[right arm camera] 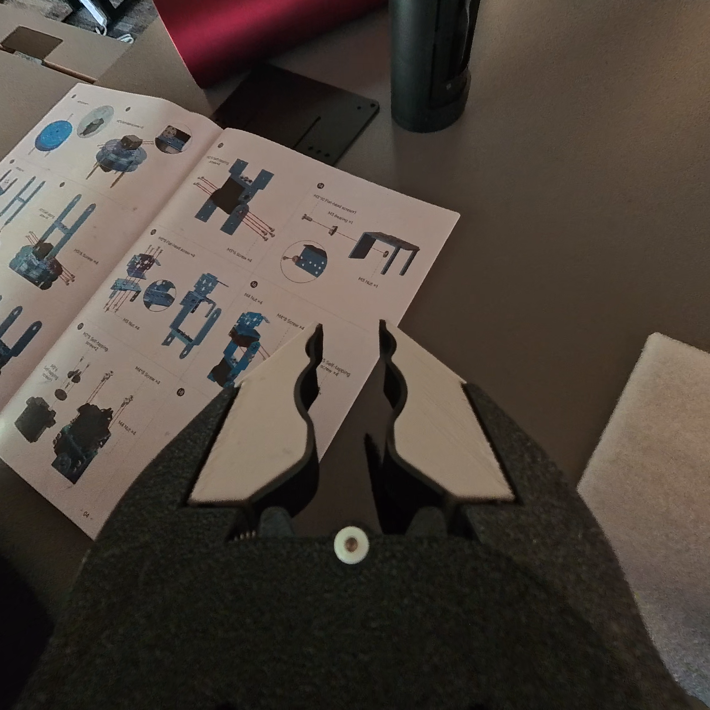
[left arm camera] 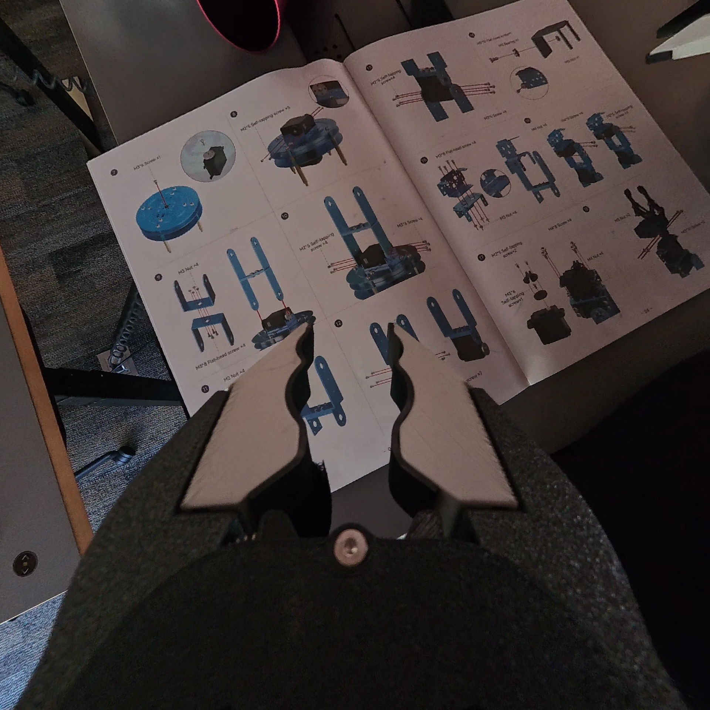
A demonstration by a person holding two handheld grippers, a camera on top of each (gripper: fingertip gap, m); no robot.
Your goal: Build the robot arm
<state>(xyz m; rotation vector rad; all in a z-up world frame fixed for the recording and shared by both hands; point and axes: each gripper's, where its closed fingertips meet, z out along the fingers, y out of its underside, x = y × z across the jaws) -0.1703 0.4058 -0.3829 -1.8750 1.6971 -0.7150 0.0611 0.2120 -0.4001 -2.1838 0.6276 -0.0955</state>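
Over the booklet (left arm camera: 384,215) near the bench's front edge, my left tongs (left arm camera: 350,327) and right tongs (right arm camera: 350,323) hover spread, empty; I'd keep tips level.

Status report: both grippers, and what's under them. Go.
Left gripper open, empty, over the open instruction booklet. Right gripper open, empty, over the booklet's right corner. Dark cylinder, black plate, white foam pad lie nearby, untouched.

Open assembly booklet (left arm camera: 384,215) flat on table, both jaws parted above, seemingly empty
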